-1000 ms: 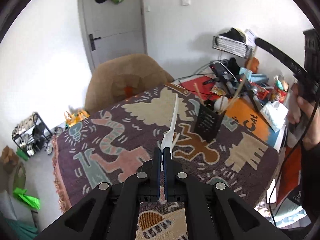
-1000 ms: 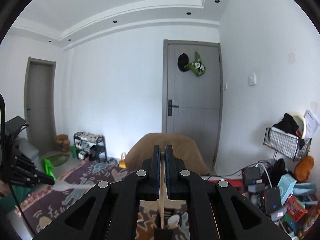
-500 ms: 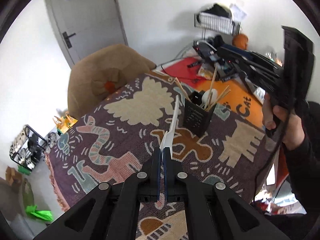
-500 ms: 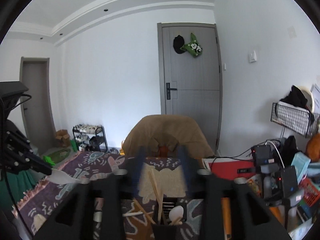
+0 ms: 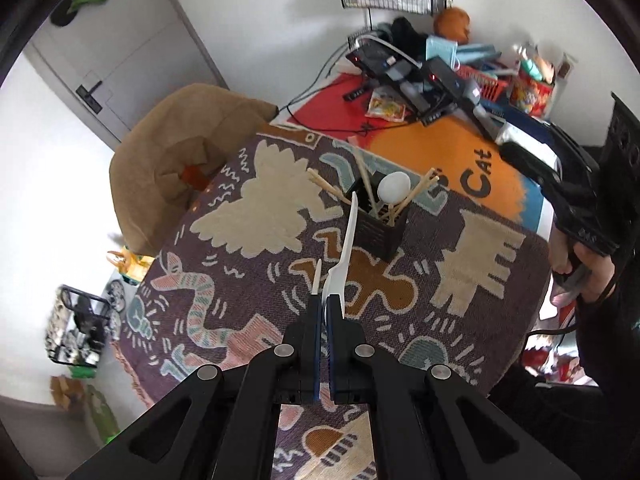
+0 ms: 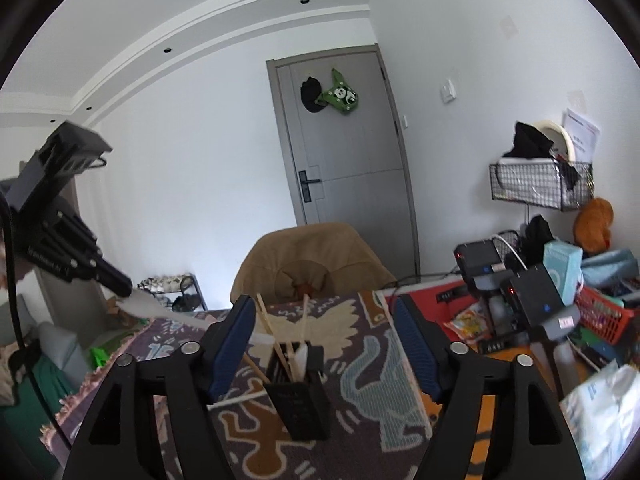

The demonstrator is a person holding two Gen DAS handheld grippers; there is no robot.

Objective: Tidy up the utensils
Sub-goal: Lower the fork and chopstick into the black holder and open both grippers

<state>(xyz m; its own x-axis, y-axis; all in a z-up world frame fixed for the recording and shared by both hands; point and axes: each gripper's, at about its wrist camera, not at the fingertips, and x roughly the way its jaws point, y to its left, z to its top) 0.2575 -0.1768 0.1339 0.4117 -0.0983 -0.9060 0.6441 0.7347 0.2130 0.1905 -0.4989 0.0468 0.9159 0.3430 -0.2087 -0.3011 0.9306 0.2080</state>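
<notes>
While our left gripper pinches the broad end of a white plastic utensil, its slim handle reaches away toward the black perforated square holder, the tip lying against the holder's near left rim in the left wrist view. We see that holder standing upright on the patterned woven blanket that covers the table, with wooden chopsticks and a white spoon sticking out of it. Our right gripper has just been opening and now stands wide, nothing between its blue-padded fingers; it hangs on the near side of the holder, which shows through the gap. Beyond the far edge of the table sits a tan cushioned chair.
</notes>
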